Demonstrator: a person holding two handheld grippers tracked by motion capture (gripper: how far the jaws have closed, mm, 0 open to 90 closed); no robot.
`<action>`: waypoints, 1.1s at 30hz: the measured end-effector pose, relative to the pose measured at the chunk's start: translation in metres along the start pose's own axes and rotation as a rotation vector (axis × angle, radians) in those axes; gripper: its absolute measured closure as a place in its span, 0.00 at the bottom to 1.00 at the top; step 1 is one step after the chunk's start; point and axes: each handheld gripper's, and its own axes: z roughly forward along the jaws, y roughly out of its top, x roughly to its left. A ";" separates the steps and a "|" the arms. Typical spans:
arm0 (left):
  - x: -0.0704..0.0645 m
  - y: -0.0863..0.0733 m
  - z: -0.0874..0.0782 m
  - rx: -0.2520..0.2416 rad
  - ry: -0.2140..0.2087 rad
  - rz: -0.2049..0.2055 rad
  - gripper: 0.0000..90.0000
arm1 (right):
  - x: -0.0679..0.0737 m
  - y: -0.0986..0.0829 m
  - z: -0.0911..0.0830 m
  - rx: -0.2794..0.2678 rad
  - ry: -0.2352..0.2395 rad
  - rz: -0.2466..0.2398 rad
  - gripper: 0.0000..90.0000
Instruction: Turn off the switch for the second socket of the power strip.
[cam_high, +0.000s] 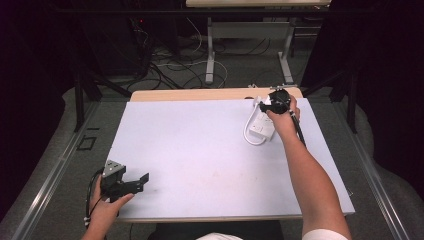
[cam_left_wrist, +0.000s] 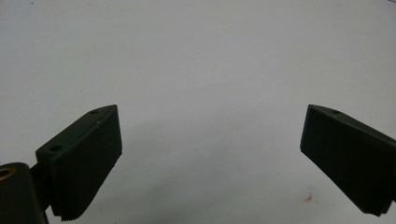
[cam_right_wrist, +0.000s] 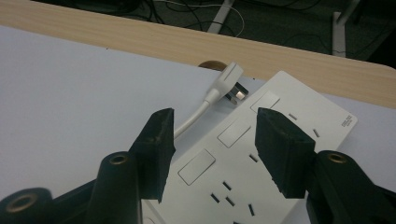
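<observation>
Table (cam_high: 200, 150) under white sheet, wood edge in high view | power strip (cam_right_wrist: 261, 154) far right, its plug (cam_right_wrist: 228, 80) clear in my right gripper view | my right gripper (cam_right_wrist: 212, 140) open above strip | my left gripper (cam_left_wrist: 210, 154) open wide over bare sheet

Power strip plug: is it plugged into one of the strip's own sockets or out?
Out. The plug lies on the table beside the far end of the power strip, prongs bare, its cable trailing alongside.
</observation>
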 end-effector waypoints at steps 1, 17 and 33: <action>0.000 0.000 0.000 0.000 0.000 0.000 0.06 | 0.000 0.000 0.001 -0.002 -0.003 0.001 0.53; 0.000 -0.001 -0.002 -0.003 0.011 -0.004 0.07 | -0.006 -0.002 0.014 -0.039 -0.020 -0.003 0.66; 0.001 -0.003 -0.005 -0.005 0.016 -0.017 0.08 | -0.009 -0.009 0.033 -0.017 -0.037 0.009 0.86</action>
